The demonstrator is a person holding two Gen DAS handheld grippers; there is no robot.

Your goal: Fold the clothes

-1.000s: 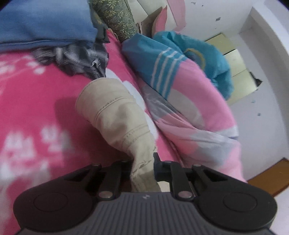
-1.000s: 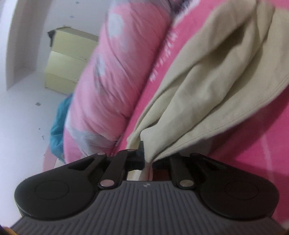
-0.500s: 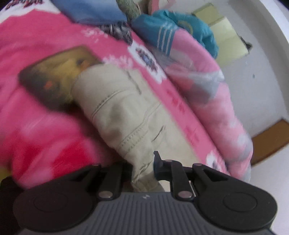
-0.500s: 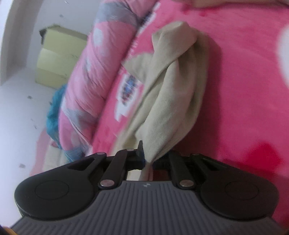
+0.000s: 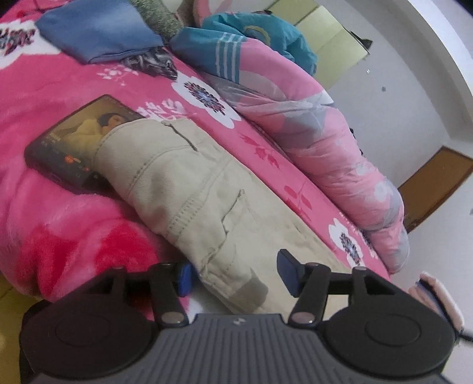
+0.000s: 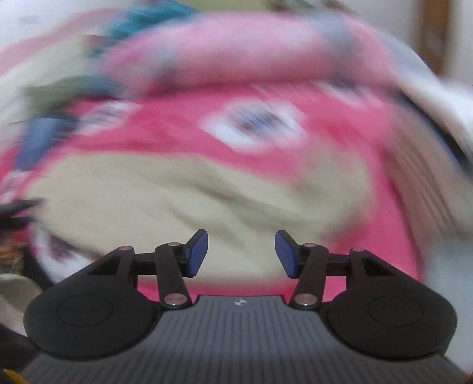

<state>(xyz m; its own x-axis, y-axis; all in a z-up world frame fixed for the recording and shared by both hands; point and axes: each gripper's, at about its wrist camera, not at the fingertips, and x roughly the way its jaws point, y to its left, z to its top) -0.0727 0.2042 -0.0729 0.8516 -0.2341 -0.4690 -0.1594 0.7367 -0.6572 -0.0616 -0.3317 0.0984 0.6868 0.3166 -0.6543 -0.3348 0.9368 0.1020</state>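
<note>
Beige trousers (image 5: 192, 189) lie lengthwise on the pink flowered blanket (image 5: 59, 218), their far end resting over a dark book (image 5: 65, 147). My left gripper (image 5: 236, 276) sits at the near end of the trousers with its jaws opening. The cloth's end lies between the blue pads (image 5: 288, 271), and neither pad presses on it. The right wrist view is heavily blurred. There my right gripper (image 6: 241, 255) hangs above the beige trousers (image 6: 177, 201), its jaws opening with nothing between them.
A folded blue garment (image 5: 97, 26) and a grey patterned cloth (image 5: 147, 60) lie at the far end of the bed. A rolled pink quilt (image 5: 319, 141) with a teal garment (image 5: 260, 38) runs along the right side. Behind it stand a yellow-green cabinet (image 5: 334, 44) and a white wall.
Both grippers were shut on the beige trousers and have let go, their jaws now apart. The trousers were laid out flat on the blanket. The right gripper has risen and rolled.
</note>
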